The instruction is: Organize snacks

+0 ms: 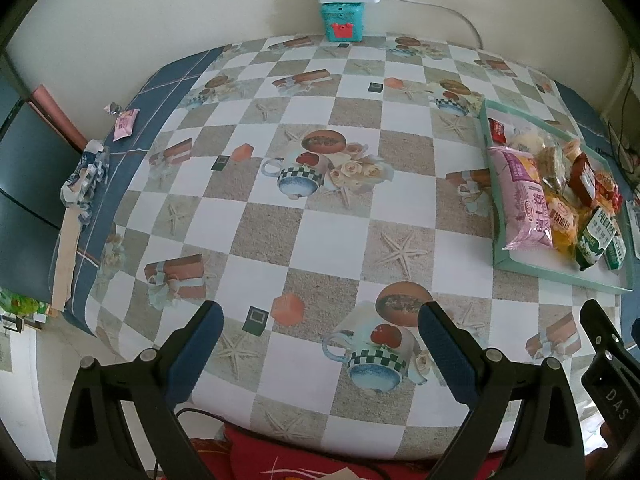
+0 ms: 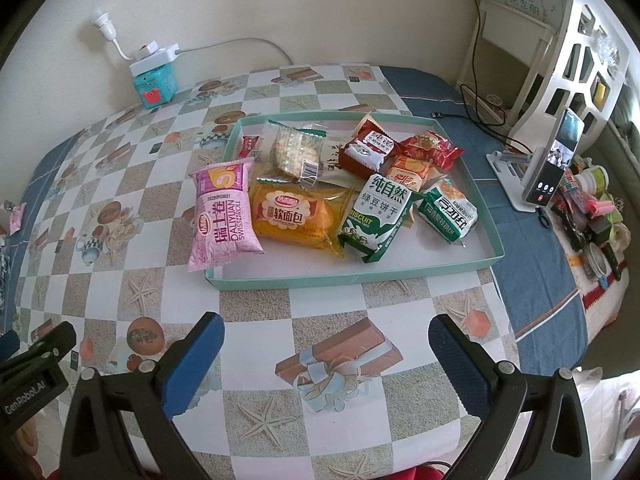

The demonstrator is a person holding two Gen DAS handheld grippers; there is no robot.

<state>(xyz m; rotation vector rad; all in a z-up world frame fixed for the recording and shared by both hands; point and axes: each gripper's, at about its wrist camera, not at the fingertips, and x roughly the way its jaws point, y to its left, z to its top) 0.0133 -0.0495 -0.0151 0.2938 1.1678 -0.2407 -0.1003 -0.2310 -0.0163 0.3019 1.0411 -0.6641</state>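
Right wrist view: we are holding the right gripper (image 2: 326,334) low over the near edge of the table (image 2: 256,288), its two blue-padded fingers (image 2: 192,364) spread wide apart and gripping nothing. Just beyond it, the shallow teal tray (image 2: 352,278) is lying on the checkered tablecloth, and the snacks are sitting piled inside it. Nearest the front of the pile, the pink Swiss roll pack (image 2: 224,216) is overhanging the tray's left wall, the orange soft bread pack (image 2: 298,218) is lying just beside it, and the green biscuit pack (image 2: 376,218) is resting to the right of that. Behind these, the clear-wrapped cracker pack (image 2: 294,154) and the red cake pack (image 2: 370,150) are lying near the tray's far wall. Farther right, a phone on a stand (image 2: 554,162) is standing on the blue cloth. At the far edge, a teal box (image 2: 156,84) is carrying a white power strip (image 2: 154,60). Left wrist view: we are holding the left gripper (image 1: 320,322) over bare tablecloth, well apart from the tray (image 1: 560,276), fingers likewise spread and empty. Near the far left edge, a small pink packet (image 1: 125,124) is lying alone.
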